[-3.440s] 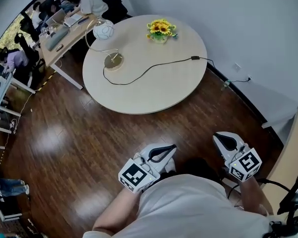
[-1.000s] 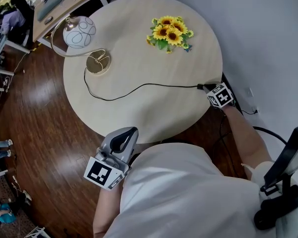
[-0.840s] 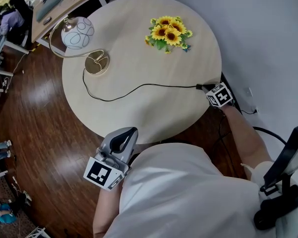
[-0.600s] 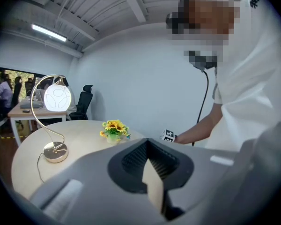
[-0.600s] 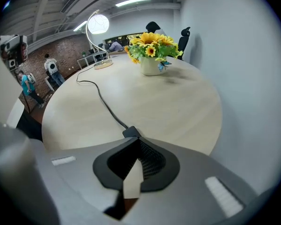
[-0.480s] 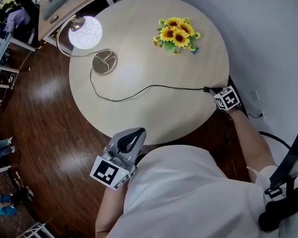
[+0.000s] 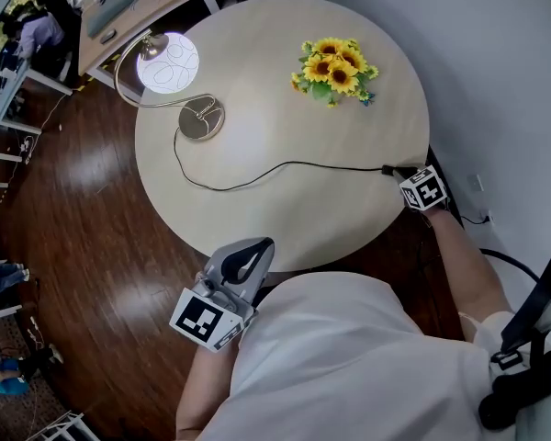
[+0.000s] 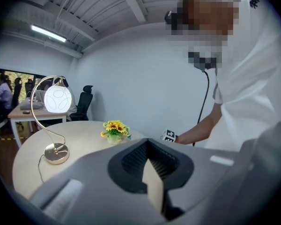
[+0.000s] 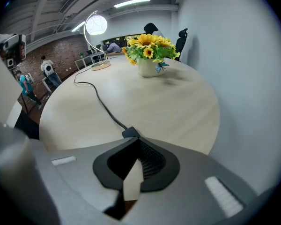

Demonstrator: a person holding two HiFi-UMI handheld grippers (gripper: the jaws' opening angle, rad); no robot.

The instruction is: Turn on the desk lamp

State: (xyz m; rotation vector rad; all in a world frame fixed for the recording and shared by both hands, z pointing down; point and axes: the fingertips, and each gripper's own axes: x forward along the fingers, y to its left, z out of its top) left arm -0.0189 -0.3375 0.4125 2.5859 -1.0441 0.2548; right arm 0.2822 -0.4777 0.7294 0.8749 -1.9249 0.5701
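Note:
The desk lamp's round globe (image 7: pixel 168 62) glows white on its curved gold stem, above the gold base (image 7: pixel 202 119) at the table's far left. Its black cord (image 7: pixel 285 165) crosses the round table to an inline switch (image 7: pixel 387 169) at the right edge. My right gripper (image 7: pixel 402 176) is shut, with its tip right at that switch (image 9: pixel 129 132). In the right gripper view the gripper (image 9: pixel 136 139) holds nothing. My left gripper (image 7: pixel 241 266) is shut and empty, held low by the table's near edge. The left gripper view shows the lit globe (image 8: pixel 57 99).
A vase of sunflowers (image 7: pixel 335 62) stands at the far right of the pale round table (image 7: pixel 285 219). A white wall runs close along the right. Desks, chairs and people fill the far left corner (image 7: pixel 37 26). Dark wood floor (image 7: pixel 83 246) surrounds the table.
The lamp's globe was dark one second ago and is now lit. My right gripper has stayed at the cord's switch. The left gripper has hardly moved.

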